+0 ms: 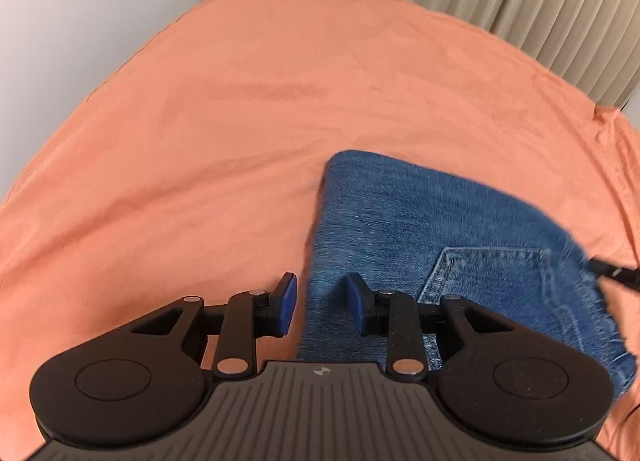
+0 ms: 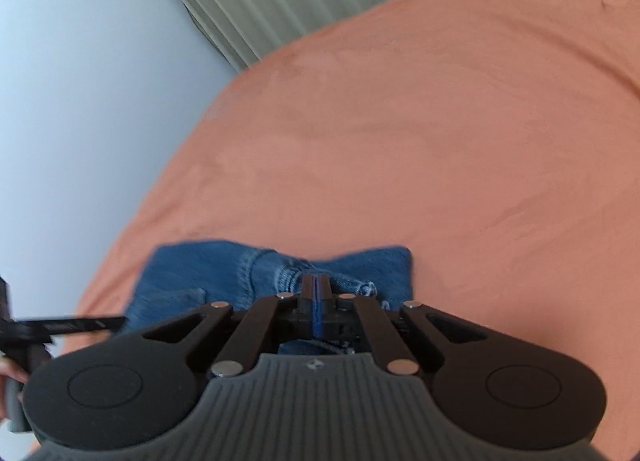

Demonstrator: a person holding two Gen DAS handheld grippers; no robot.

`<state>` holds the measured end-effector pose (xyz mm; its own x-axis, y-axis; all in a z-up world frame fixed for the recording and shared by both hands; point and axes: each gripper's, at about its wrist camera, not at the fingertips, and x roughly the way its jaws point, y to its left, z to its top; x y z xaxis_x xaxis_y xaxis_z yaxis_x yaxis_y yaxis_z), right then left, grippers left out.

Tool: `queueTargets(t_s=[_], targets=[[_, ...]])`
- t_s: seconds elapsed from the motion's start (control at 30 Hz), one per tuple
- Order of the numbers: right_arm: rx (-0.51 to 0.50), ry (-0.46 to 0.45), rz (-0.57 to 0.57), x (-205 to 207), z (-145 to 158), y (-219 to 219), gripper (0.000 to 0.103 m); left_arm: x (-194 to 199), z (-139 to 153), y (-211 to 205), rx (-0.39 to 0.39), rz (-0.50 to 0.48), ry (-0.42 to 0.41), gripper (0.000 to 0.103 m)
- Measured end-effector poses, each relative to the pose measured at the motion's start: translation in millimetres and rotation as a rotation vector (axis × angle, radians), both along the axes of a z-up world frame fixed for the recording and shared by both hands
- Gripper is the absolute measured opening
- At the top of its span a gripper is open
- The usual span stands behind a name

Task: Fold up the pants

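**Me:** On the bed (image 1: 280, 81), over the orange sheet, the jeans (image 1: 440, 229) lie near my edge, already folded into a compact block with a back pocket (image 1: 492, 281) facing up. My left gripper (image 1: 321, 303) hangs over their left border with its jaws partly apart. One pad is above the sheet, the other above the denim, and neither presses on anything that I can see.

**Other:** And your right?

**Me:** My right gripper (image 2: 316, 295) has its pads pressed flat together. It sits at the jeans' (image 2: 224, 273) waist end, by the seams and a belt loop (image 2: 366, 289). Whether a pinch of cloth is caught between the pads, I can't tell; the fingers hide that spot.

**Other:** So what worries you?

**Me:** Mostly that right grip. If it has only a thin bite of denim, or just the loop, a pull would slip off it, or drag the top layer alone and undo the stack. Denim is heavy and stiff, so a one-sided lift would likely twist the block rather than fold it.

**Other:** Anything on the left side?

**Me:** Yes. With the left jaws straddling the border, closing now could take up sheet along with jeans, and then the bedding comes along with the fold. I'd want the border squarely between the pads first. The sheet is also loose and wrinkled, so any sideways drag may bunch it under the jeans.
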<state>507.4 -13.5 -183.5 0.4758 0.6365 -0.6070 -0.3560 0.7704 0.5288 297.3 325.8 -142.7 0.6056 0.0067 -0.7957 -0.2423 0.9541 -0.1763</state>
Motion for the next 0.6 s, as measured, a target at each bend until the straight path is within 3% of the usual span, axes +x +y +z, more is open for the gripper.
queueTargets(t_s=[0.13,0.33,0.47,0.6], targets=[[-0.056,0.002,-0.035,-3,2,3,0.0,-18,10,-2,0.012,-0.023,-0.036,0.035],[-0.144,-0.208,0.033,-70,50,8,0.0,-67,29,-33,0.098,-0.12,-0.094,0.035],[-0.224,-0.324,0.065,-128,58,20,0.0,-103,27,-54,0.193,-0.178,-0.102,0.035],[-0.263,-0.341,0.045,-175,48,16,0.022,-127,10,-63,0.251,-0.219,-0.069,0.035]])
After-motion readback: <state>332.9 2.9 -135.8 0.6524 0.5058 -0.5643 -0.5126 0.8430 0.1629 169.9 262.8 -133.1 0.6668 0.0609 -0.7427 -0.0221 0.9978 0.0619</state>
